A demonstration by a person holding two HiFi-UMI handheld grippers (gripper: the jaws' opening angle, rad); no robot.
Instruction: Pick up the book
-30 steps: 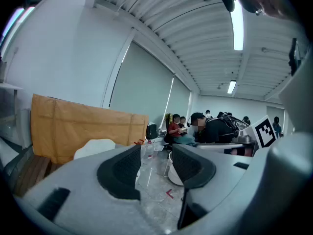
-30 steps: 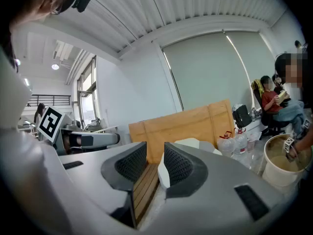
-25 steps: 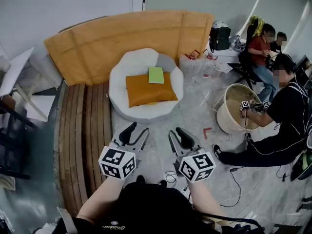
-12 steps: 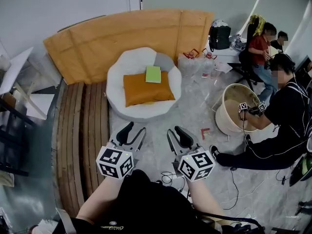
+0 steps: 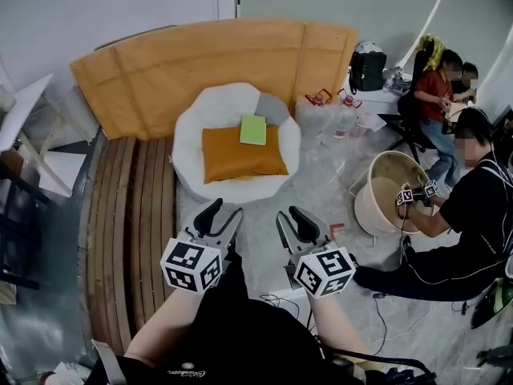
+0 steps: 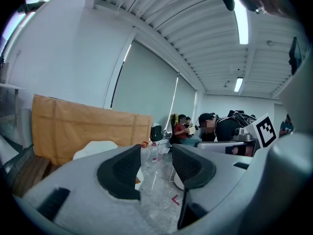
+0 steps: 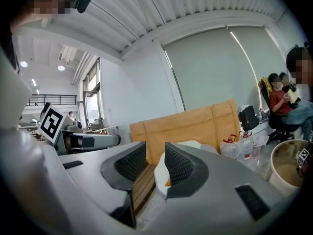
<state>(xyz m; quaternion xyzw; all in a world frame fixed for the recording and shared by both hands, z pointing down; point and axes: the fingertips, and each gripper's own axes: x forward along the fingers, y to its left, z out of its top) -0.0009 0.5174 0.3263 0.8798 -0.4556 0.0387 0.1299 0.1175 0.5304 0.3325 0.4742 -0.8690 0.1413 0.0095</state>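
Note:
The book is thin and light green. It lies flat on the far edge of an orange cushion inside a round white seat. My left gripper and right gripper are side by side over the floor, short of the seat's near rim and pointing toward it. Both are shut with nothing between the pads. In the left gripper view the left gripper frames part of the white seat. The right gripper also shows the white seat ahead. Neither gripper view shows the book.
Orange cardboard panels curve behind the seat, and wooden slats lie to its left. A person in black crouches by a beige tub on the right. Water bottles stand behind the seat, and cables trail near my feet.
Both grippers have advanced together toward the white seat, which now lies closer in front of them. Their jaws stay shut and nothing was picked up.

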